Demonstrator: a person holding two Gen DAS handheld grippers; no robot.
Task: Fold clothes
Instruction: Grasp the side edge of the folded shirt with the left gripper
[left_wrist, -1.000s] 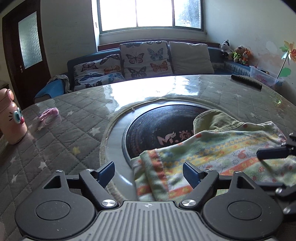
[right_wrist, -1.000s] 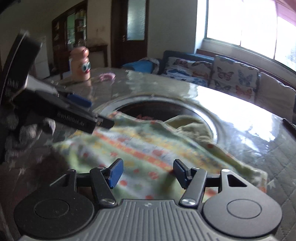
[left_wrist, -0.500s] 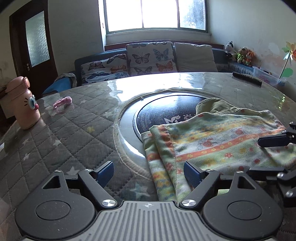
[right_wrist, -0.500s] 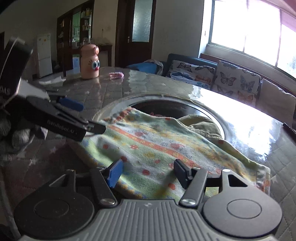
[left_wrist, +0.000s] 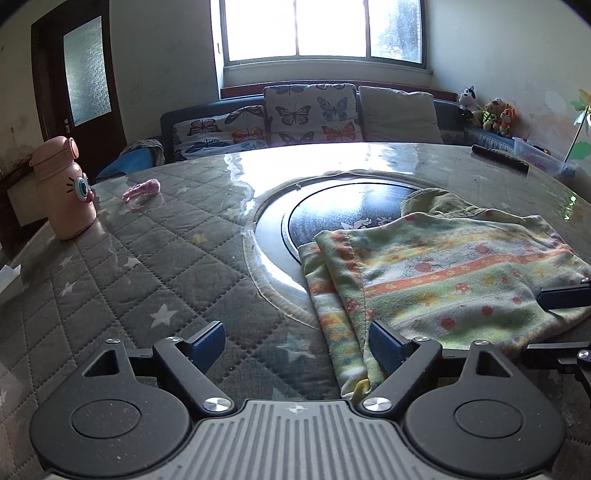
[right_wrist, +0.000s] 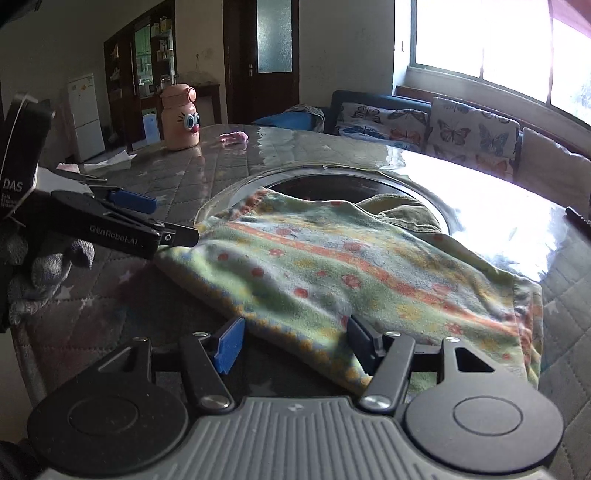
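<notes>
A green and yellow garment with orange stripes and red dots (left_wrist: 443, 280) lies folded flat on the round table, partly over the dark glass centre; it also shows in the right wrist view (right_wrist: 351, 273). An olive piece of cloth (left_wrist: 439, 203) sticks out at its far side. My left gripper (left_wrist: 297, 345) is open and empty, low at the garment's left edge. My right gripper (right_wrist: 293, 341) is open and empty at the garment's near edge. Its fingers (left_wrist: 561, 297) show at the right edge of the left wrist view.
The table has a grey quilted star cover (left_wrist: 147, 266) under glass and a dark round centre (left_wrist: 351, 206). A pink bottle (left_wrist: 66, 188) and a small pink item (left_wrist: 142, 190) stand at the left. A black remote (left_wrist: 500, 158) lies far right. A sofa stands behind.
Both grippers have pulled back towards the near table edge and away from the garment. The garment now lies still and flat, with both grippers open and empty throughout.
</notes>
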